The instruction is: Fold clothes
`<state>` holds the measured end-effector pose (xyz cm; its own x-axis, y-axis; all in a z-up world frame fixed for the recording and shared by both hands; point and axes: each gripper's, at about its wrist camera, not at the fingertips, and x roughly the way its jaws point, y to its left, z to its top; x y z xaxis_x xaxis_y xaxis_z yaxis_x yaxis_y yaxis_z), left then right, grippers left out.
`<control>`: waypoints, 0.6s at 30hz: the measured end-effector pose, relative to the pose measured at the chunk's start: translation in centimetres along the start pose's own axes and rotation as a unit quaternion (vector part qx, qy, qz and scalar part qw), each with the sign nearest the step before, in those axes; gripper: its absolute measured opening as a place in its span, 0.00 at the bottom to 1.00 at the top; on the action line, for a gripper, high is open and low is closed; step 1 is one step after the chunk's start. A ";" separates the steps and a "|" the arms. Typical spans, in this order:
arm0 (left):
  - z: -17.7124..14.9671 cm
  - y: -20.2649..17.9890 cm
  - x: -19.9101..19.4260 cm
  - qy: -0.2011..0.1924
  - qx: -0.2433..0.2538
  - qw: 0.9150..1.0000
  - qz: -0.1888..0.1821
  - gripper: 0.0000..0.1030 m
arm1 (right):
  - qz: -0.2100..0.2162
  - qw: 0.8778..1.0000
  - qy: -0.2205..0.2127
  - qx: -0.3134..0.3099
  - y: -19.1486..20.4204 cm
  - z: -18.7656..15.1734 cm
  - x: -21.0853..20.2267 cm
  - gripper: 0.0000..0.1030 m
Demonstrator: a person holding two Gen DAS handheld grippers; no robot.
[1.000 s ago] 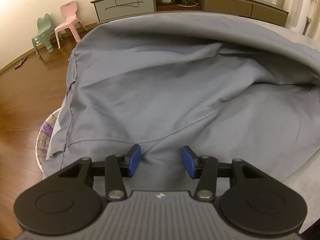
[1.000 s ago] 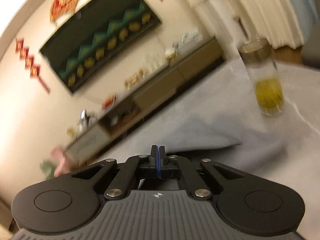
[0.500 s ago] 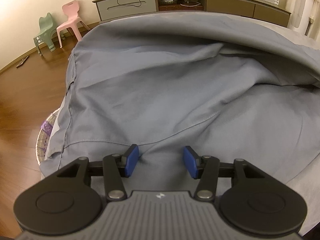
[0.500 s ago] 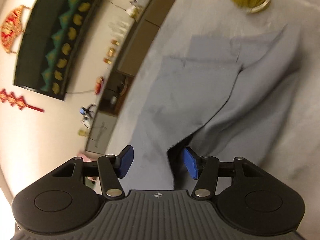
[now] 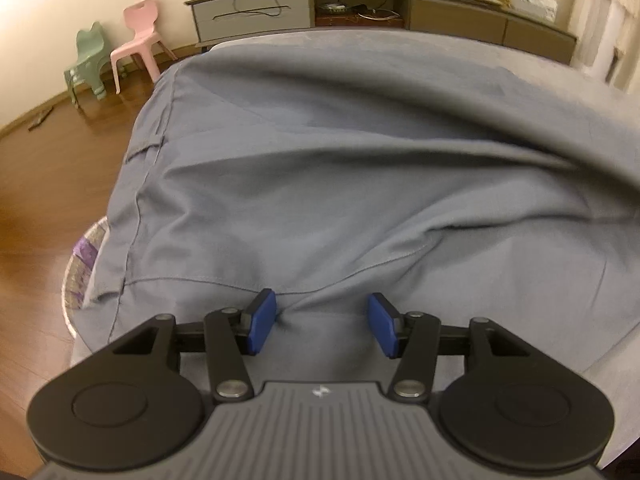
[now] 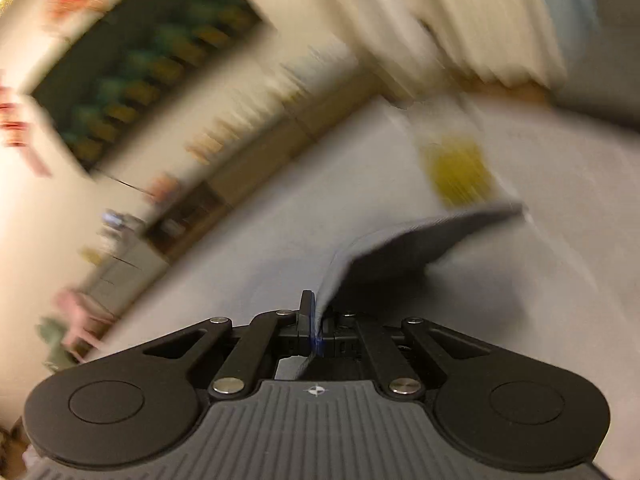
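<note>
Now right claw (image 6: pixel 316 320) pinches the grey garment's (image 6: pixel 420 240) edge.

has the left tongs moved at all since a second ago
No. The left tongs sit over the same near fold of the grey garment, and the pink chair keeps nearly its old spot in the left wrist view.
</note>
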<state>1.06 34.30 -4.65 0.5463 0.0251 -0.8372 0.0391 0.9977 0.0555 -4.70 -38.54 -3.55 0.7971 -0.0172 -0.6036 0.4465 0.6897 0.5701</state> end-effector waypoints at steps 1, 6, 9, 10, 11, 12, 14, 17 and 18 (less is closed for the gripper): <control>0.0 0.1 0.0 0.000 -0.007 1.000 -0.003 0.50 | -0.011 1.000 0.018 0.023 -1.1 -0.6 0.9 0.00; 0.0 -0.3 0.0 -0.001 -0.003 1.000 -0.002 0.51 | -0.029 0.999 -0.023 -0.013 -0.4 -0.8 0.2 0.00; 0.1 0.1 -0.3 -0.004 -0.018 1.000 -0.008 0.50 | -0.051 0.998 -0.021 -0.027 -0.4 -0.3 1.1 0.00; -0.1 0.6 -0.9 -0.010 -0.031 0.999 -0.014 0.50 | -0.059 0.998 -0.008 -0.017 -0.9 -0.1 1.9 0.00; -0.3 1.3 -1.9 -0.027 -0.050 0.998 -0.019 0.50 | -0.062 0.998 -0.001 0.002 -1.6 -0.2 2.4 0.00; -1.1 2.6 -3.3 -0.052 -0.081 0.995 -0.023 0.52 | -0.061 0.998 0.002 0.028 -2.4 -0.3 2.6 0.00; -2.7 5.2 -5.9 -0.102 -0.142 0.984 -0.029 0.59 | -0.063 0.996 0.004 0.061 -3.4 -0.3 2.9 0.00; -6.0 8.6 -6.9 -0.099 -0.215 0.971 -0.025 0.59 | -0.081 0.995 -0.009 0.058 -3.2 0.2 3.3 0.00; -7.1 9.8 -7.2 -0.098 -0.239 0.966 -0.024 0.59 | -0.089 0.994 -0.023 0.061 -3.2 -0.1 2.8 0.00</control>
<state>-8.45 44.32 -1.92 0.7031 0.0125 -0.7110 -0.2963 0.9141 -0.2769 -3.90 -40.78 -7.13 0.7171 -0.1659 -0.6769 0.6264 0.5792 0.5216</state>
